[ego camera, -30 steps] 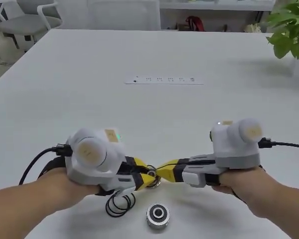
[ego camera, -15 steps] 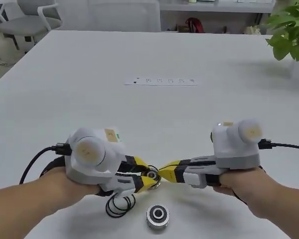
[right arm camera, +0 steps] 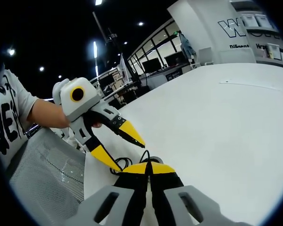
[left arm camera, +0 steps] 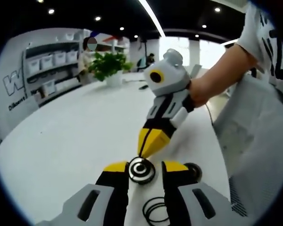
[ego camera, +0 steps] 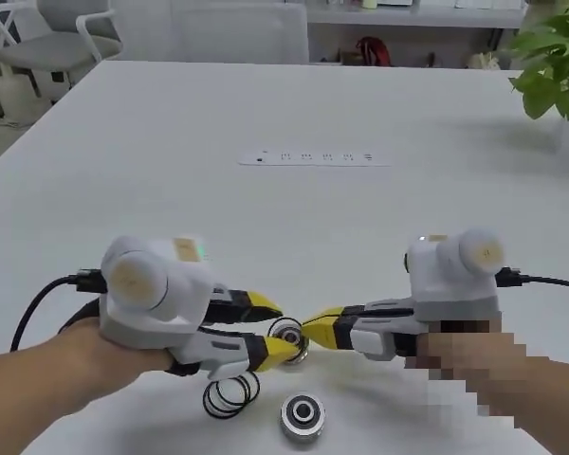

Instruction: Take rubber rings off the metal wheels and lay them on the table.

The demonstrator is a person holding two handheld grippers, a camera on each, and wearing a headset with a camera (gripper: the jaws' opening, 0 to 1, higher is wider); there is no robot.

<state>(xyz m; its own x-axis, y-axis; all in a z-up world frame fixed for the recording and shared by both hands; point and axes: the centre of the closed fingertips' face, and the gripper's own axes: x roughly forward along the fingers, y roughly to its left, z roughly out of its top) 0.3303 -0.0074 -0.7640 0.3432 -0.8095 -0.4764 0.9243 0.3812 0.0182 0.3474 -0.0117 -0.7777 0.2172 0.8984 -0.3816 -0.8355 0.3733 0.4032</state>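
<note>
**Ring pull at near centre: left wide, right pinched on the wheel**

Our left gripper [ego camera: 284,329] stands wide. Its yellow jaws straddle the wheel [left arm camera: 141,170] with a sliver of gap on each side, so we read it as not clamped. Our right gripper [ego camera: 310,329] comes in from the right, jaws pressed almost together on the wheel's right edge. We cannot tell whether they bite rubber or the metal rim.

The wheel sits near centre over the table [ego camera: 266,218], between the two tools. We can't tell whether it is lifted or resting. The loose rings [ego camera: 230,393] lie near-left of it, and a second wheel [ego camera: 303,415] lies flat, nearest to us.

Our take on doing this well:
- Close the left on the metal body first, square across it, so the wheel can't spin or pop out.
- The right should catch rubber only, then roll it over the lip and off sideways, not yank.
- Lay it by the pile, apart from the second wheel.
- Risk: the ring snaps back on, or the wheel slips.
</note>
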